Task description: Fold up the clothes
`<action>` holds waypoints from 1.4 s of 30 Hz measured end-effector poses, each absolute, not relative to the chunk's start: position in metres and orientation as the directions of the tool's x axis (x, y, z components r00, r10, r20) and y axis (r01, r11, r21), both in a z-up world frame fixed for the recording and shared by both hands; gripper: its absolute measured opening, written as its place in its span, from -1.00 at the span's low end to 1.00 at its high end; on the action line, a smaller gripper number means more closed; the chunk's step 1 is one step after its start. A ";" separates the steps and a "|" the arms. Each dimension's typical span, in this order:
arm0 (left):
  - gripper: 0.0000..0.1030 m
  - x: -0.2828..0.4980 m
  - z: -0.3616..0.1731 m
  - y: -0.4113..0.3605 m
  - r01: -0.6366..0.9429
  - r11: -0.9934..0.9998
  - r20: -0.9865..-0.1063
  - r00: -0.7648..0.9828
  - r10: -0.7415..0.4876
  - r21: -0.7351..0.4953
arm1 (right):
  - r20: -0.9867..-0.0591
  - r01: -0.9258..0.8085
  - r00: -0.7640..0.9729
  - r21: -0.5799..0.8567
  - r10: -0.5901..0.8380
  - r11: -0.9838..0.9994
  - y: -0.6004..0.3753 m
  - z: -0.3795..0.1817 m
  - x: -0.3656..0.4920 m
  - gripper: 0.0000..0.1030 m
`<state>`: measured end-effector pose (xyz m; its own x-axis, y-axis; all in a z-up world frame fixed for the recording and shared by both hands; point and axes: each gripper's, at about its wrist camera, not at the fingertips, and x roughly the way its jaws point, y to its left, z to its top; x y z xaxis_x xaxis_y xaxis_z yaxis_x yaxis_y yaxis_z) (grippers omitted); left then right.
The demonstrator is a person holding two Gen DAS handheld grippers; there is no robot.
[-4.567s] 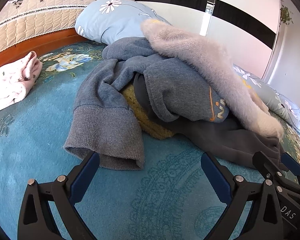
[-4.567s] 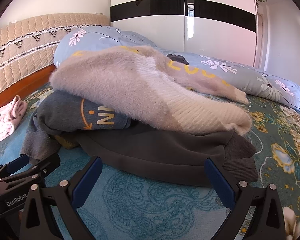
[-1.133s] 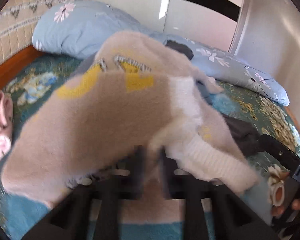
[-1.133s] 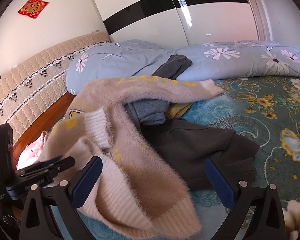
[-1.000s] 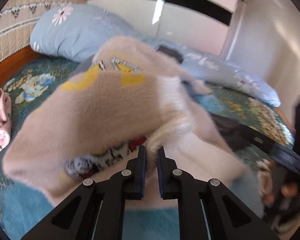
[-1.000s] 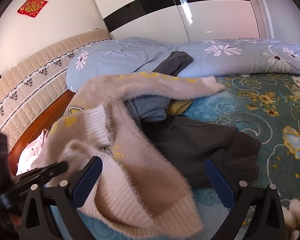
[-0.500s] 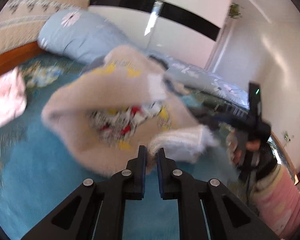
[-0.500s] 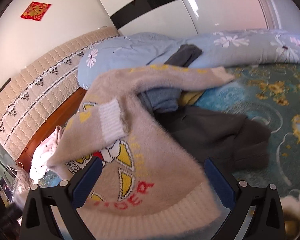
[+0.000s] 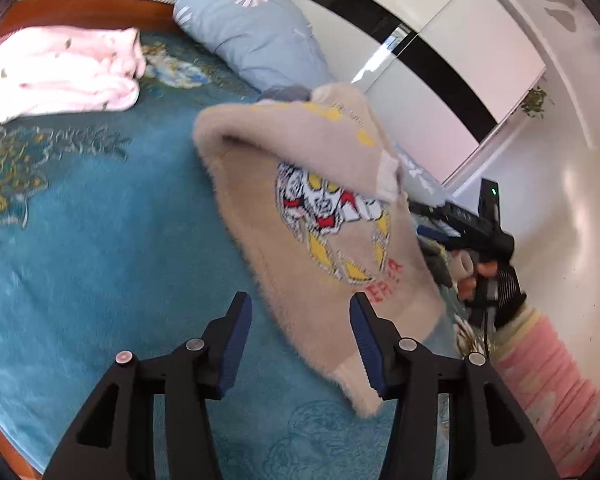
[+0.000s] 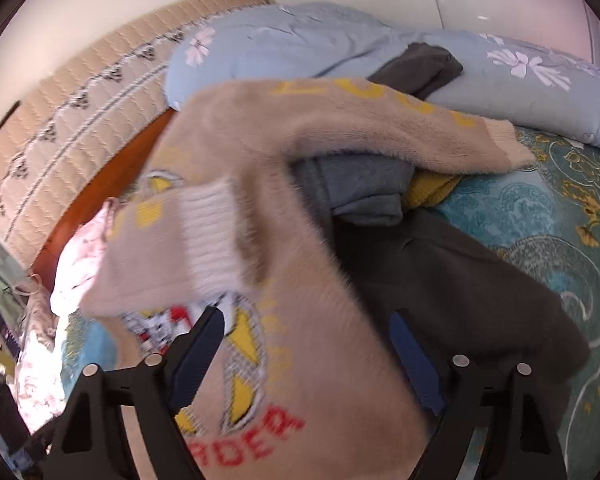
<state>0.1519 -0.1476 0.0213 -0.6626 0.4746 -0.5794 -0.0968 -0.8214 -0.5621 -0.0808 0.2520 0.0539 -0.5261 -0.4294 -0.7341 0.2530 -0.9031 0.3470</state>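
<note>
A fluffy beige sweater (image 9: 332, 216) with a cartoon print and red letters lies spread over the teal bed cover, one sleeve still on the clothes pile. It also shows in the right wrist view (image 10: 300, 272). My left gripper (image 9: 298, 328) is open, its fingers either side of the sweater's hem edge, holding nothing. My right gripper (image 10: 304, 356) is open, its fingers straddling the sweater body near the red letters; it also shows at the right of the left wrist view (image 9: 460, 232), held in a hand.
A pile of grey, dark and yellow clothes (image 10: 420, 248) lies right of the sweater. A pink garment (image 9: 56, 76) lies near the headboard. A blue floral pillow (image 9: 252, 36) and a long bolster (image 10: 520, 80) line the back. The bed edge (image 9: 4, 444) is at lower left.
My left gripper has opened and let go of the sweater, which has dropped onto the bed cover with its print facing up. My right gripper has moved down over the sweater.
</note>
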 end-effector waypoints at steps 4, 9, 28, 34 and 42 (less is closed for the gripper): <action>0.02 0.156 0.013 -0.155 -0.072 -0.813 -0.595 -0.644 0.480 -0.578 | -0.772 0.173 -0.448 0.420 -0.451 -0.891 0.253 0.025 -0.111 0.57; 0.03 0.156 0.010 -0.163 -0.038 -0.797 -0.594 -0.645 0.481 -0.603 | -0.760 0.176 -0.398 0.487 -0.514 -0.856 0.244 0.017 -0.106 -0.26; 0.03 0.152 -0.003 -0.174 -0.002 -0.744 -0.577 -0.629 0.521 -0.669 | -0.583 0.261 -0.435 0.648 -0.686 -0.716 0.298 0.051 0.090 -0.79; 0.03 0.149 -0.008 -0.167 -0.017 -0.743 -0.584 -0.607 0.540 -0.669 | -0.627 0.159 -0.439 0.651 -0.644 -0.742 0.315 0.026 0.106 -0.88; 0.10 0.140 -0.005 -0.156 -0.013 -0.758 -0.607 -0.589 0.533 -0.652 | -0.620 0.127 -0.502 0.637 -0.603 -0.761 0.342 0.039 0.109 -0.82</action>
